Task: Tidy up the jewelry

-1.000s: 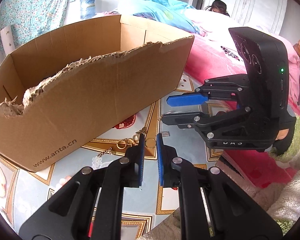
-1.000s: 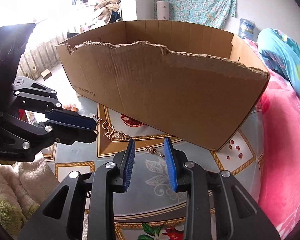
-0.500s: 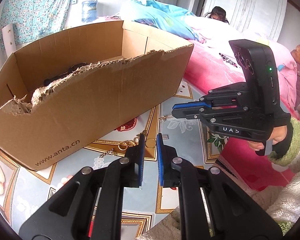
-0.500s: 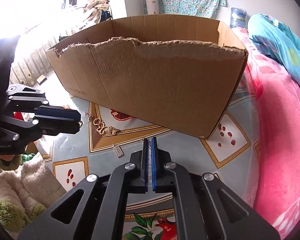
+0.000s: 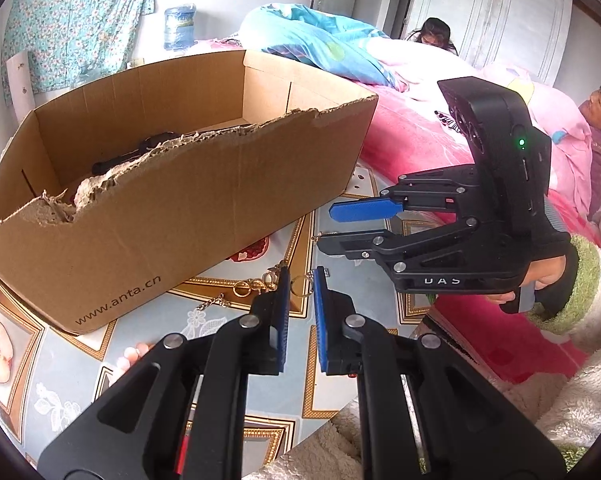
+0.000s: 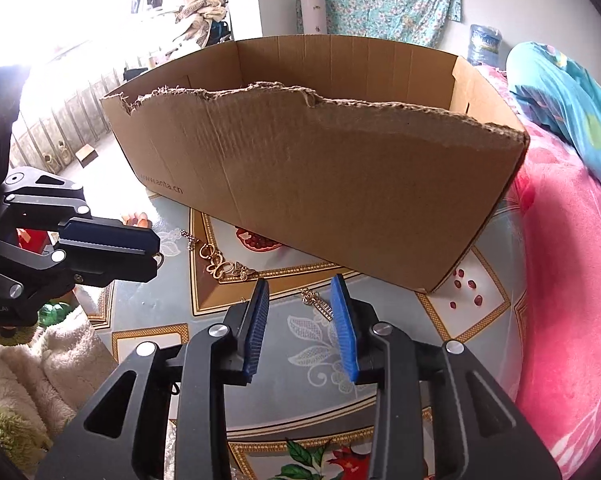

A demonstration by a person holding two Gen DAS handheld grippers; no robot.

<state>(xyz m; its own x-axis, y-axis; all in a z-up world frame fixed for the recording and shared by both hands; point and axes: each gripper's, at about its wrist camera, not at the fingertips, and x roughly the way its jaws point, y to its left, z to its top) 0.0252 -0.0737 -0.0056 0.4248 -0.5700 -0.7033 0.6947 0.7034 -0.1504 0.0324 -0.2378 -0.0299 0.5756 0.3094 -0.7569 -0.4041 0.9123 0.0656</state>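
A: What does the left wrist view show?

B: The left hand-held gripper [image 5: 300, 294] has a narrow gap, holding nothing. A gold chain [image 5: 256, 284] lies on the tabletop [image 5: 204, 320] just past its tips, running off to the left beside the box [image 5: 188, 216].

A: And the right wrist view?

B: The right hand-held gripper [image 6: 300, 300] is opening, moderately wide. A small pendant [image 6: 318, 304] lies on the tabletop between its tips, untouched, its long axis slanting from upper left to lower right. This hand-held gripper is nearer the pendant; the left one is nearer the chain [image 6: 220, 260].
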